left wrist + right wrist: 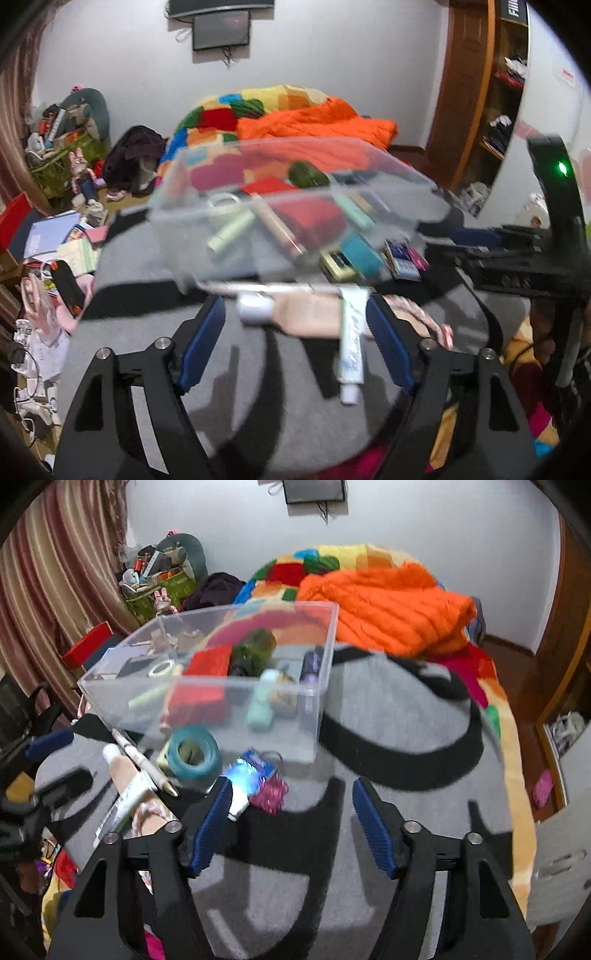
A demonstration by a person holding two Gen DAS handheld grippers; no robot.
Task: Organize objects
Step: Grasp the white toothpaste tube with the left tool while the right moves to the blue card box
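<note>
A clear plastic bin (258, 221) (207, 686) sits on a grey and black blanket, holding a red box (207, 664), tubes and other small items. My left gripper (295, 321) is open, its fingers on either side of a beige tube (306, 314) and a white toothpaste tube (351, 354). A white pen (266, 288) lies between the tubes and the bin. My right gripper (291, 797) is open and empty over the blanket, just right of a blue packet (251, 775) and a pink shiny thing (271, 794). A teal tape roll (192, 753) lies against the bin's near wall.
The right gripper body (517, 258) shows at the right of the left wrist view. An orange quilt (388, 613) and a patchwork blanket (240, 110) lie behind the bin. Cluttered books and boxes (55, 240) fill the floor at left.
</note>
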